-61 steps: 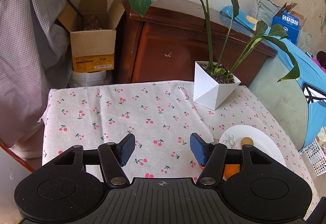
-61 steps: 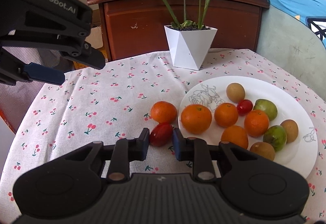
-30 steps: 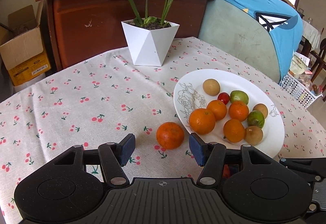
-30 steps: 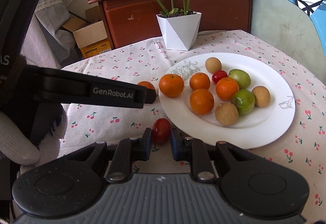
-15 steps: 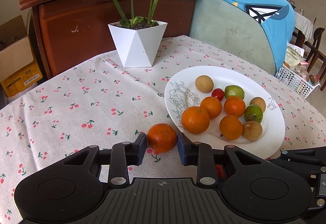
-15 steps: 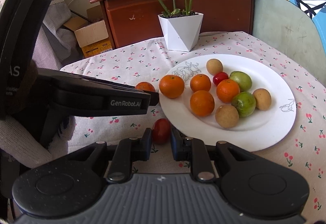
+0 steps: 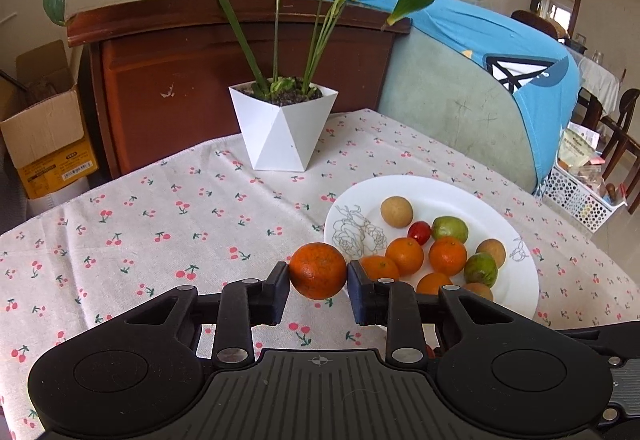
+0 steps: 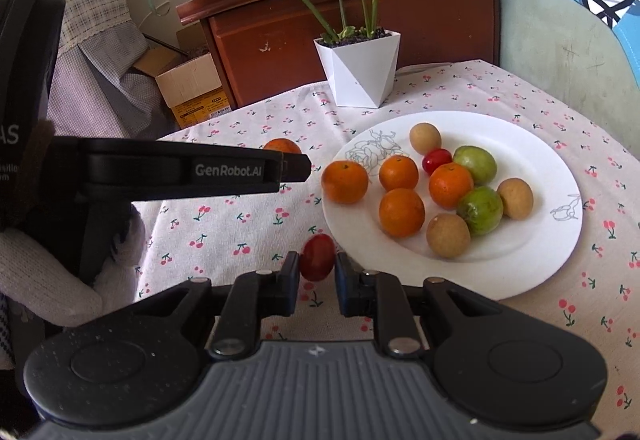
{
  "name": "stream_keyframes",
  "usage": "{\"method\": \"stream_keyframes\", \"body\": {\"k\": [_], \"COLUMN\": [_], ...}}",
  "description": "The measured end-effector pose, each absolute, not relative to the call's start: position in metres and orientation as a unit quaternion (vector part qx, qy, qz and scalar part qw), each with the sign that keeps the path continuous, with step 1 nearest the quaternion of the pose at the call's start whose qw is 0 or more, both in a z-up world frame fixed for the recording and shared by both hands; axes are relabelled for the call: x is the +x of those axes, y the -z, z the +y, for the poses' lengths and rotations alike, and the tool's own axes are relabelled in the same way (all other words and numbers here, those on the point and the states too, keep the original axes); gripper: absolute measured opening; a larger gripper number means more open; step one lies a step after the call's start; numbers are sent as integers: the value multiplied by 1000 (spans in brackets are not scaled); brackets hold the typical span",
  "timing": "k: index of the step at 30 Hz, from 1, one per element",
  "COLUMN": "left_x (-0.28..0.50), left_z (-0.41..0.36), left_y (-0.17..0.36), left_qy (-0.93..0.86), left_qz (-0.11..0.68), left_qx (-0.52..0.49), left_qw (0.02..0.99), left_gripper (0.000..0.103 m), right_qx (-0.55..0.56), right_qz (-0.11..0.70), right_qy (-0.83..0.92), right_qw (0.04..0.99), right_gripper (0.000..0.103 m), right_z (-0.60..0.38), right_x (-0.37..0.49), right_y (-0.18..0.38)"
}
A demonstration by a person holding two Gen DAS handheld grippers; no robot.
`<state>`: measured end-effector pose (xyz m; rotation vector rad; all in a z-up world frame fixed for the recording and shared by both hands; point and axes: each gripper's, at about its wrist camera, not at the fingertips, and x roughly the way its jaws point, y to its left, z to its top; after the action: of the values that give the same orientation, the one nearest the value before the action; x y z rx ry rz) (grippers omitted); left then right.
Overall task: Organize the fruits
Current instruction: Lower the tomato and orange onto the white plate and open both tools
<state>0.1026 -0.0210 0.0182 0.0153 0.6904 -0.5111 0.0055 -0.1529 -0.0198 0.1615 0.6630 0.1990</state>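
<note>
I have my left gripper (image 7: 318, 282) clamped on the stray orange (image 7: 318, 271) and my right gripper (image 8: 317, 276) pinching the red fruit (image 8: 317, 257), both just left of the plate (image 8: 532, 160), ready to join its pile.

A round orange mandarin with dimpled skin (image 7: 318, 271) sits clamped between the two pads of the left gripper (image 7: 318, 282), just left of the white round ceramic plate (image 7: 516, 292). A small glossy red oval tomato (image 8: 317, 257) is pinched between the fingers of the right gripper (image 8: 317, 278), just off the plate's near-left rim. On the plate lie four orange mandarins (image 8: 401, 212), one at the left rim; two green round fruits (image 8: 479, 210); three tan round fruits (image 8: 447, 235); and one small red tomato (image 8: 437, 160) toward the far side.
</note>
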Motion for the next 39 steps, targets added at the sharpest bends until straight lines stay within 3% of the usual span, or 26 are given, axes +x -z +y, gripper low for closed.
{"method": "stream_keyframes", "body": {"k": [16,30,34,37,39], "left_x": [120,124,120,116,113], "left_z": [-63,-100,-103,-102,-101], "left_y": [-32,-25,-32,-39,-44], "left_qy": [233,202,202,197,194], "left_qz": [334,363,353,341,339], "left_qx": [-21,21,27,25,25], "left_qw": [913,909,913,919,920], "left_gripper": [29,29,33,49,52], "right_qx": [132,177,185,185,189], "right_qz": [257,278,276,276,278], "right_qy": [14,46,41,40,39], "right_qw": [957,943,942,942,941], "right_gripper": [18,19,23,25,29], "right_z": [-235,-269,-269,-268,-268], "right_x": [21,43,43,42,42], "right_y": [-10,10,9,5,2]}}
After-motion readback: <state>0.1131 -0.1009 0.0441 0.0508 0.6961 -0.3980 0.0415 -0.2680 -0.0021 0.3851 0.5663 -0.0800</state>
